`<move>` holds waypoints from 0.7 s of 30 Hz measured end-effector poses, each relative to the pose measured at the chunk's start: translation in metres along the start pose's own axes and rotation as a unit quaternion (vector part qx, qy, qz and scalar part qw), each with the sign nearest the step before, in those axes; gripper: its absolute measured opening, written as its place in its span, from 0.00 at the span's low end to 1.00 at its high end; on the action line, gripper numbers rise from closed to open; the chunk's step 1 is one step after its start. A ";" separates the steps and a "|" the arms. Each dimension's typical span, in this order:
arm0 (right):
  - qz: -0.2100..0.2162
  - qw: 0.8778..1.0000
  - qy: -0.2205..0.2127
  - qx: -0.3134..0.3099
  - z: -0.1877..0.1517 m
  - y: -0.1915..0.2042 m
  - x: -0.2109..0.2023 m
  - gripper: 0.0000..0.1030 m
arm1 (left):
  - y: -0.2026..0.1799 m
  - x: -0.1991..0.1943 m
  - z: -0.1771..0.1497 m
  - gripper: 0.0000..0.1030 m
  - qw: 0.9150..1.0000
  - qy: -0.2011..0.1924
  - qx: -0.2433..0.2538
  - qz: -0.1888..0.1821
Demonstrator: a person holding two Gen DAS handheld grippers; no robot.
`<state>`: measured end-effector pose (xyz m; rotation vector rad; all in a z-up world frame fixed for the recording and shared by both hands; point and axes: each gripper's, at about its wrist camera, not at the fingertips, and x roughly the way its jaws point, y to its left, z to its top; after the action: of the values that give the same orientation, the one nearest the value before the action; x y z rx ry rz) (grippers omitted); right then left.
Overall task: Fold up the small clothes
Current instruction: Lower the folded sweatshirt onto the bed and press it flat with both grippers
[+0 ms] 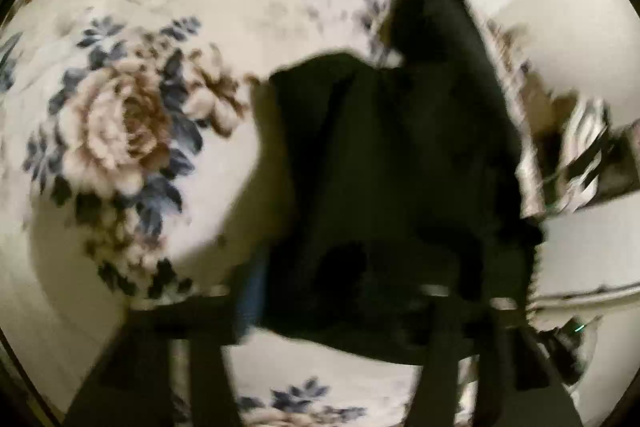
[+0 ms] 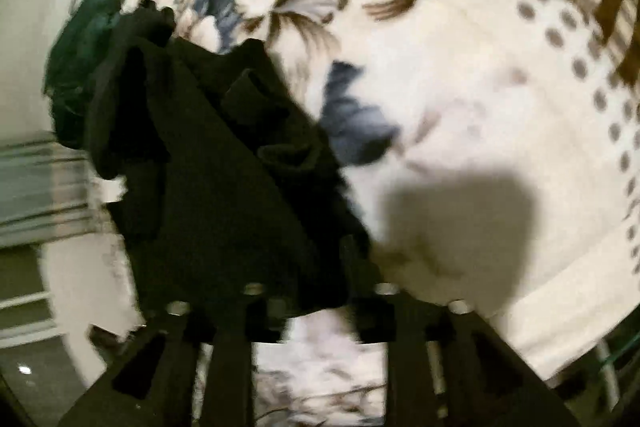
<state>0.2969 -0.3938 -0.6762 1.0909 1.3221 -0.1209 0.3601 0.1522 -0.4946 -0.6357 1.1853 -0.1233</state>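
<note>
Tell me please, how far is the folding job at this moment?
Nothing looks finished yet. In hand: the crumpled black cloth garment hangs unfolded from both claws, left claw and right claw, over the floral cream bedsheet. Left: lay it flat, fold it, then the dark green garment lying bunched behind.

- A cream floral bedspread [image 1: 132,131] with blue and brown blooms covered the surface.
- A dotted, brown-striped border [image 2: 576,67] edged it.
- Hard shadows [image 2: 460,211] fell; beyond lay possibly pale floor [image 1: 592,247].
</note>
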 end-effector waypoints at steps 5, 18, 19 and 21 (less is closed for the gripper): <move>0.051 0.998 0.018 0.028 -0.019 -0.012 0.009 0.93 | 0.031 0.015 -0.007 0.80 0.996 -0.012 -0.084 -0.042; 0.156 0.978 -0.072 0.117 -0.011 0.002 0.080 0.51 | -0.009 0.077 0.010 0.24 1.000 -0.026 -0.015 -0.008; 0.152 0.979 -0.072 0.118 -0.011 0.002 0.078 0.39 | -0.011 0.073 0.008 0.22 0.999 -0.029 -0.013 -0.008; 0.144 0.980 -0.074 0.117 -0.019 0.003 0.072 0.31 | -0.011 0.060 0.002 0.21 0.999 -0.035 -0.012 -0.011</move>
<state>0.3084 -0.3440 -0.7302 1.4347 1.0213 -0.1414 0.3883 0.1193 -0.5380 -0.6690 1.1142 -0.1063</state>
